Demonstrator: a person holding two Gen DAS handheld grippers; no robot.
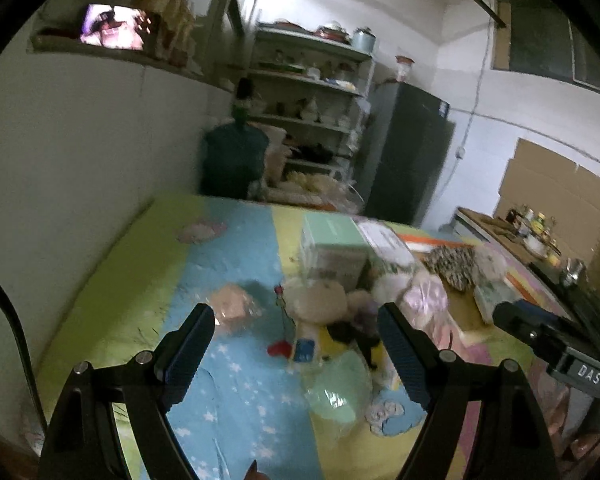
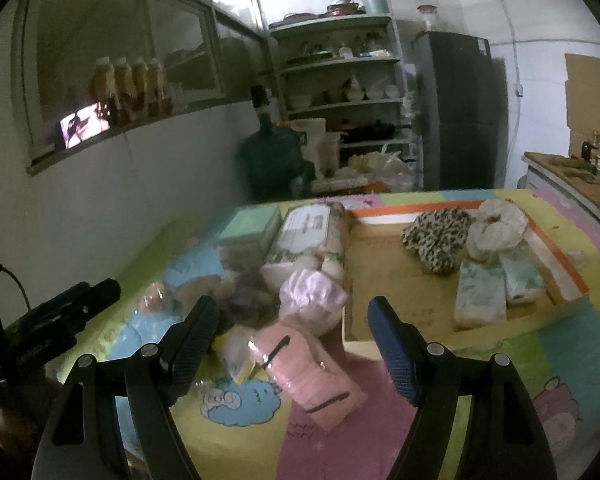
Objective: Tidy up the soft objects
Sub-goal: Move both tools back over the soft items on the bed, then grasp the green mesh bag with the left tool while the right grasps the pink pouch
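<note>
Right tongs (image 2: 292,332) gape above pink pouch (image 2: 312,376) lying diagonally, near-right to far-left

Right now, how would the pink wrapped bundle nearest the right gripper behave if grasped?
The pink bundle looks soft, so it would probably squash and sag. Its glossy clear wrap may slip between the fingers. It lies flat, so it should not roll.

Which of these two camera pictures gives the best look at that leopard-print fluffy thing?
The right wrist view: the leopard-print scrunchie lies fully visible and fairly sharp in the cardboard tray, beside a cream one. The left wrist view shows it smaller, blurrier and farther off.
</note>
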